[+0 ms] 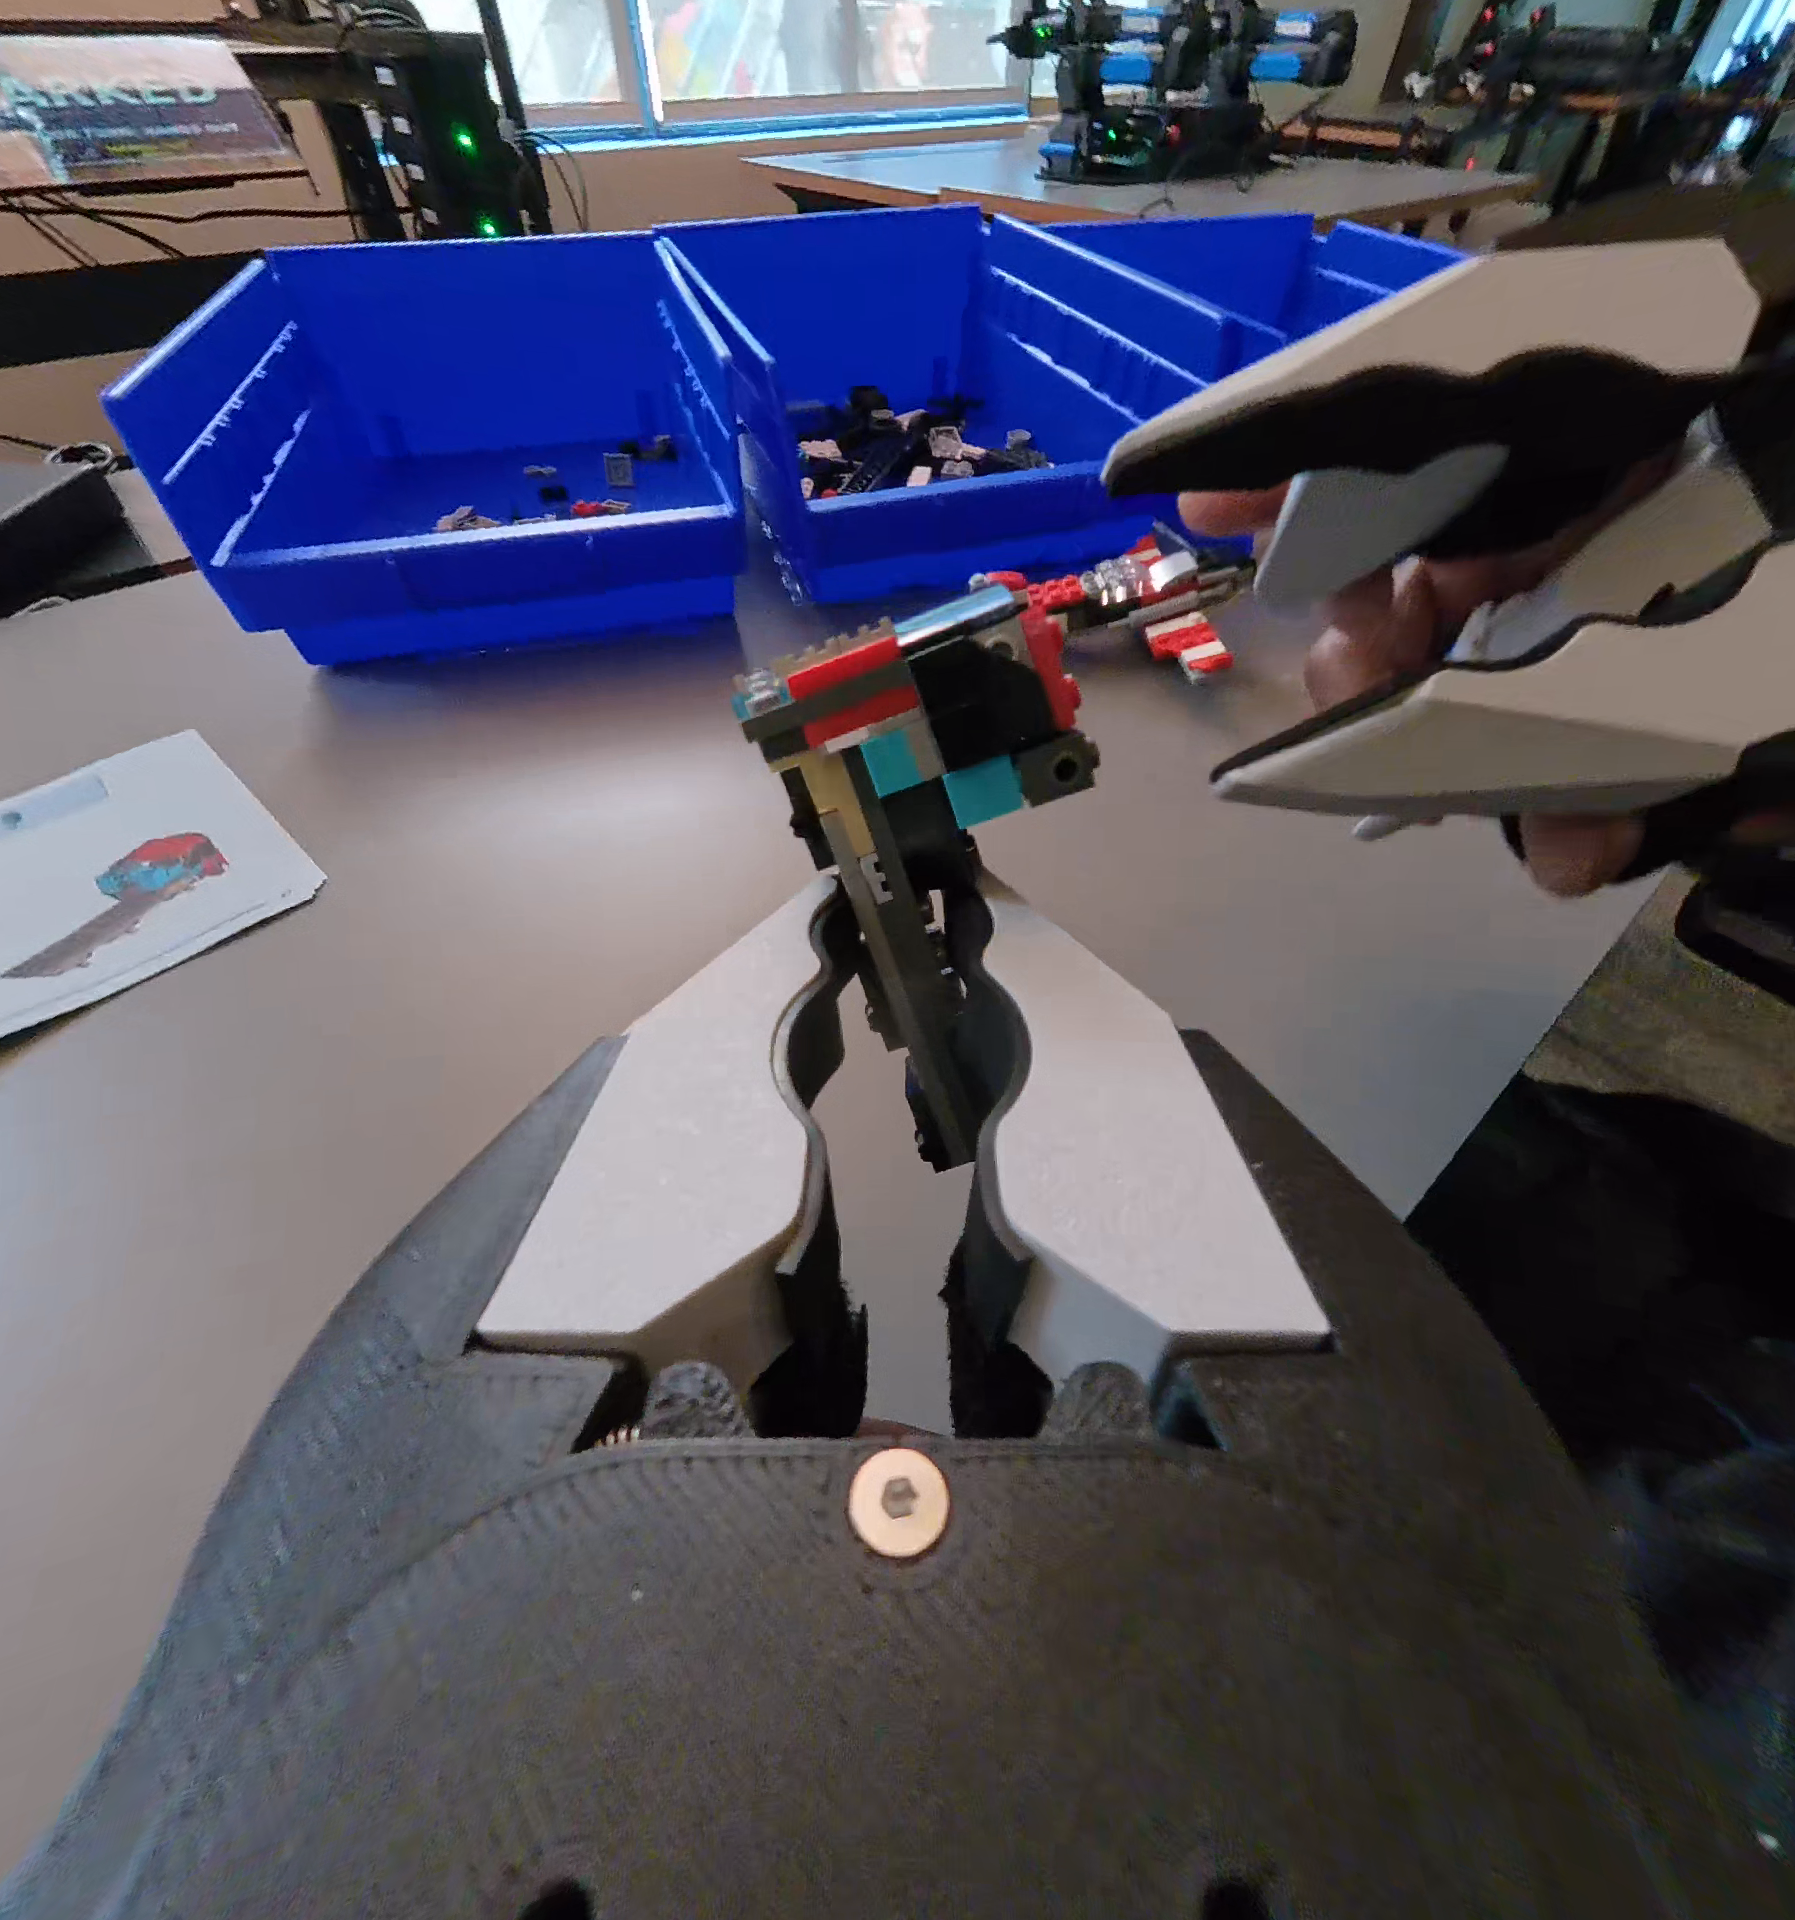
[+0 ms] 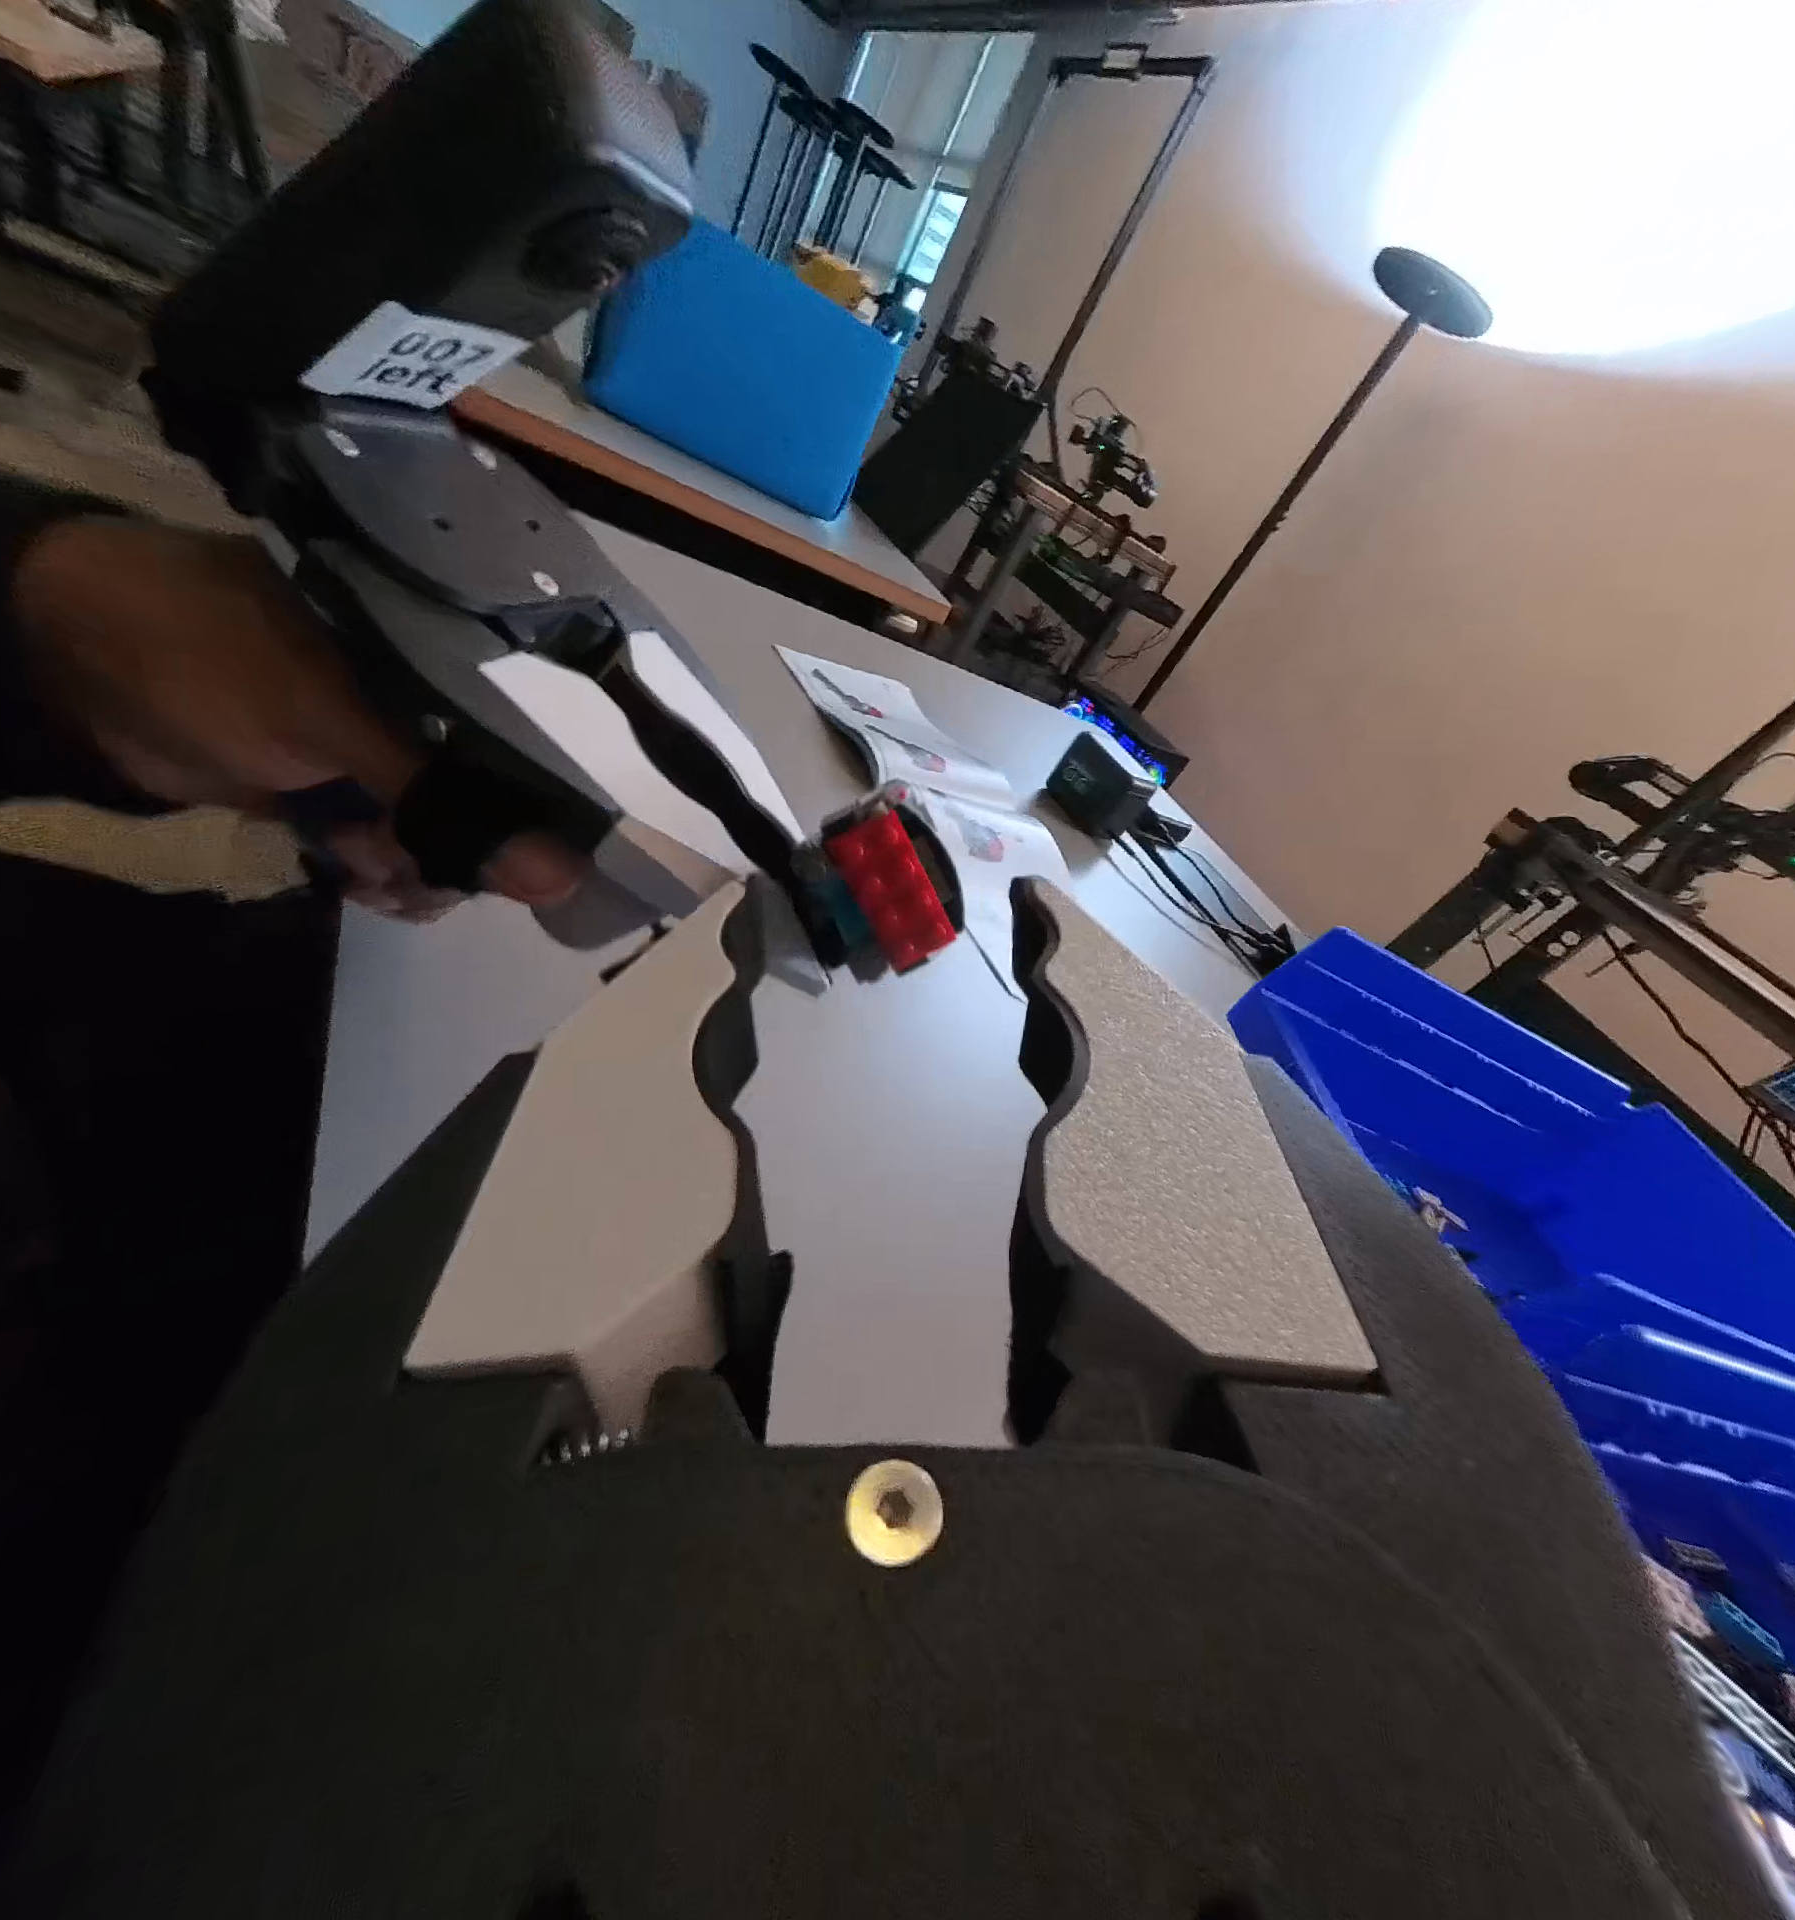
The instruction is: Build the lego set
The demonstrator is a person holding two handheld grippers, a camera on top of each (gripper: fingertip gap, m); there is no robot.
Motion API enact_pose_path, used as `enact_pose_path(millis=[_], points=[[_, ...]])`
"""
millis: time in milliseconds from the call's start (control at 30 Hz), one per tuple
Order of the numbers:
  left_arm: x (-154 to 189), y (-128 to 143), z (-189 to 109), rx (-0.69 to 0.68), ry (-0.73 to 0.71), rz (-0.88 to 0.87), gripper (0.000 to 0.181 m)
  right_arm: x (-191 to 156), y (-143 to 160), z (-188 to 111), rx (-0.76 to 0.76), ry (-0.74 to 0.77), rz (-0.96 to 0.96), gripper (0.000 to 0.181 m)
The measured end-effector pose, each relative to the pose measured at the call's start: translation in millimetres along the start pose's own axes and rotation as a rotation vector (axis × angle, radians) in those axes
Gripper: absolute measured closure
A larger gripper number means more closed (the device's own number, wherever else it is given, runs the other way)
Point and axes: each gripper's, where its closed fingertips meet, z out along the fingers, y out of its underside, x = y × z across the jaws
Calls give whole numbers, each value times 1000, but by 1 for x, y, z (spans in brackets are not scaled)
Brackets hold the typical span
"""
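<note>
At frame centre the left gripper [image 1: 903, 914] is clamped on the dark stem of a part-built Lego model [image 1: 914, 717], long axis pointing up and away. The right gripper [image 1: 1173, 634], spread wide and empty, sits at right, just beside the model's blocky head. Behind are blue bins [image 1: 436, 561].

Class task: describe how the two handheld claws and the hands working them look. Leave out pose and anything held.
Both the left claw and right claw have textured black printed bodies, light grey angular fingers with wavy black inner pads, and a brass-coloured hex screw at the centre. The left one carries a white sticker. The hand wears a black fingerless glove.
</note>
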Motion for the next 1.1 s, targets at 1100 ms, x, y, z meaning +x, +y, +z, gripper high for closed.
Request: enact_pose_path(millis=[1100], points=[[21, 6, 0, -51, 58, 278, 158, -17, 16, 1, -42, -94, -97, 145]])
